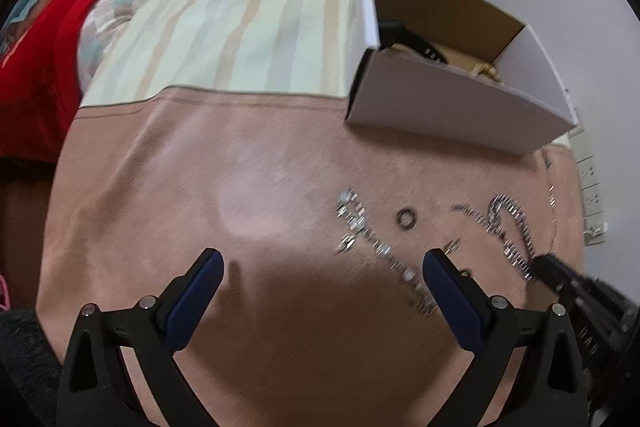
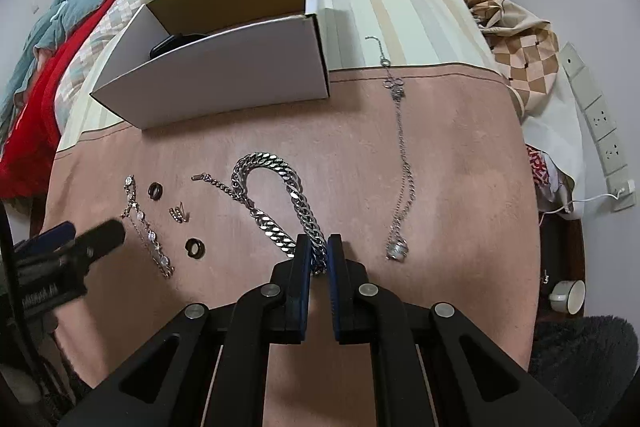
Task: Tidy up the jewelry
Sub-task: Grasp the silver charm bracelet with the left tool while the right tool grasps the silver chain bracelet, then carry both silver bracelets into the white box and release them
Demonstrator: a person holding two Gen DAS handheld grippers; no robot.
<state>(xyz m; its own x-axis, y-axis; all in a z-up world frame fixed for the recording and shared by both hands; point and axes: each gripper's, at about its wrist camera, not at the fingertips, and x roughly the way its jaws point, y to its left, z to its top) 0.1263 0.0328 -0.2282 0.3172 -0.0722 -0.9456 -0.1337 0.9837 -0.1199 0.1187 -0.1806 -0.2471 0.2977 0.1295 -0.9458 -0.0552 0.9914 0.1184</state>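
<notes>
My right gripper (image 2: 319, 251) is shut on one end of a thick silver chain (image 2: 276, 167) that lies looped on the pink cloth; the chain also shows in the left wrist view (image 1: 508, 223). My left gripper (image 1: 322, 263) is open and empty above the cloth, left of the jewelry. A crystal bracelet (image 2: 146, 227) lies by it, also seen from the left wrist (image 1: 376, 243). Two dark rings (image 2: 155, 190) (image 2: 195, 247), a small earring (image 2: 178, 214) and a thin pendant necklace (image 2: 400, 147) lie on the cloth. A white cardboard box (image 2: 224, 75) stands open behind them.
The box (image 1: 452, 107) holds a dark item and something gold. The table carries a pink cloth (image 2: 460, 167) over a striped one (image 1: 240, 27). A bed with red and teal bedding (image 2: 60, 39) is at the left. A power strip (image 2: 600, 123) and a cup (image 2: 568, 297) are at the right.
</notes>
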